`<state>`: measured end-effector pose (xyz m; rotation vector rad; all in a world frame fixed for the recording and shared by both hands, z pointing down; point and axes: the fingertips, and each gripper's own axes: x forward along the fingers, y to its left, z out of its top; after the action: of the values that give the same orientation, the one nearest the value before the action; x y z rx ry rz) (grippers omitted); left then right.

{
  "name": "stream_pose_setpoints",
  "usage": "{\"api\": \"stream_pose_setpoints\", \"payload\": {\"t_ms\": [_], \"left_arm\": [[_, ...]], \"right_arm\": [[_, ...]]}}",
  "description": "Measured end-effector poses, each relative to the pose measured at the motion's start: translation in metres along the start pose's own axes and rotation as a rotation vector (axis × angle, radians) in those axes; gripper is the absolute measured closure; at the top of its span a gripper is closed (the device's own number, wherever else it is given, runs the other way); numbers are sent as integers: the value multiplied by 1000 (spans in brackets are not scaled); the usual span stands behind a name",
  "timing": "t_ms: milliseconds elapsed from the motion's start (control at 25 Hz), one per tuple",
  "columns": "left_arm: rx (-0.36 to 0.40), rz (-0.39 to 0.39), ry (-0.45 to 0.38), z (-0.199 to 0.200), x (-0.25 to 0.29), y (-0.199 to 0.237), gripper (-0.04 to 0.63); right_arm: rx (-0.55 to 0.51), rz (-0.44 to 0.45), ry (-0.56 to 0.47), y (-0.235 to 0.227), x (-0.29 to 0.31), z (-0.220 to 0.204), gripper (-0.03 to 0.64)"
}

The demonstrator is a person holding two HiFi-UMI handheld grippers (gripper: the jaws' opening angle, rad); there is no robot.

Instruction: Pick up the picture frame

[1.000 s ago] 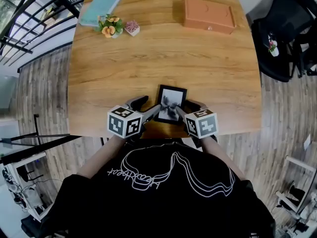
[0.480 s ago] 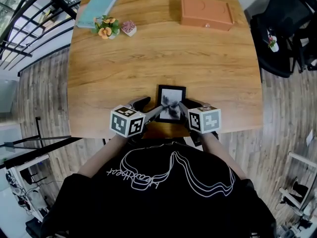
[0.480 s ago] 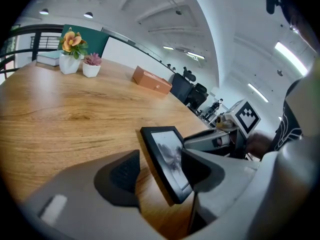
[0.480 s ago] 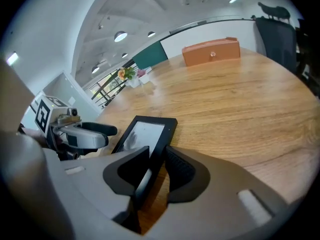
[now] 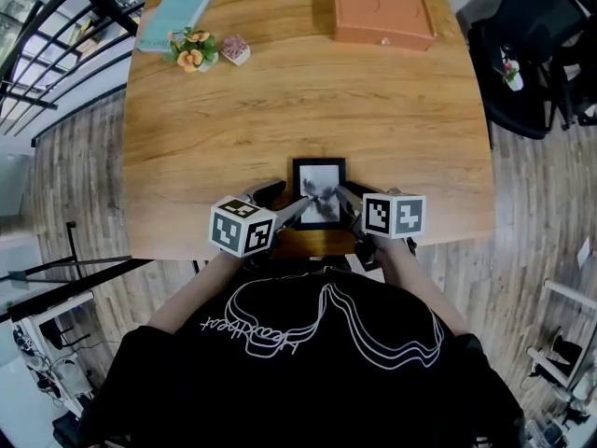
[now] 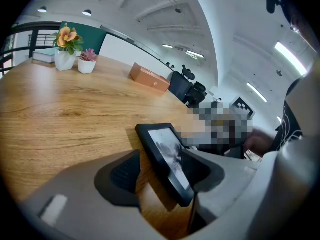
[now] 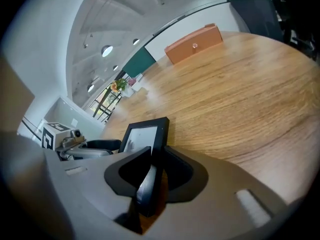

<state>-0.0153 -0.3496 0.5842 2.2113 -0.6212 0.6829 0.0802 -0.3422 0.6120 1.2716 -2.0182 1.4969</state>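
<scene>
We work at a wooden bench [image 5: 392,110] on a plank floor. At the near edge, about midway along it, the frame [image 5: 319,187] sits between the two grippers.

The right gripper [image 5: 345,203] pinches the frame's right side. In the right gripper view its two pads press on the frame's [image 7: 142,134] front and back.

The left gripper [image 5: 284,201] is spread across the frame's left side. In the left gripper view one pad lies at the picture face. The other pad is clear of the frame [image 6: 165,151], with bare wood showing between the two.

The frame shows tilted, not flat. We cannot tell whether its far edge rests on the wood.

The middle of the bench is bare wood. Near the far left corner stand two small pots [image 5: 191,51], with a book [image 5: 175,15] just behind them. A box [image 5: 382,17] lies along the far edge, toward the right corner. A chair [image 5: 532,54] stands beyond the right edge.
</scene>
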Motion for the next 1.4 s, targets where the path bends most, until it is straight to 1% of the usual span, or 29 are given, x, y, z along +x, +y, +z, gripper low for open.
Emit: {"api": "stream_pose_setpoints", "payload": {"t_ms": [160, 440, 600, 720, 760, 800, 1040, 1120, 1240, 1280, 1400], "left_arm": [[-7, -2, 4, -2, 3, -1, 350], [-22, -24, 10, -2, 12, -8, 356], [-60, -46, 19, -2, 17, -13, 369], [-90, -50, 20, -1, 19, -14, 402], [-94, -48, 15, 0, 19, -15, 430], [-96, -46, 12, 1, 19, -15, 439], [-119, -61, -42, 17, 15, -23, 461], [-138, -71, -61, 22, 13, -28, 481], [-180, -80, -66, 29, 12, -35, 516], [-184, -80, -68, 31, 11, -37, 519], [-162, -71, -77, 37, 7, -48, 525]], "right_arm": [[63, 45, 5, -1, 1, 1, 512], [114, 102, 26, -2, 1, 3, 514], [147, 131, 34, -2, 2, 2, 515], [165, 147, 36, -2, 2, 2, 515], [164, 147, 37, -2, 2, 2, 517], [159, 147, 39, -2, 2, 2, 517], [110, 138, 56, -2, 1, 2, 509], [84, 127, 54, -3, -3, 1, 495], [45, 111, 42, -4, -13, 1, 453], [30, 110, 34, -3, -18, 3, 451], [-31, 123, -9, 6, -34, 9, 451]]}}
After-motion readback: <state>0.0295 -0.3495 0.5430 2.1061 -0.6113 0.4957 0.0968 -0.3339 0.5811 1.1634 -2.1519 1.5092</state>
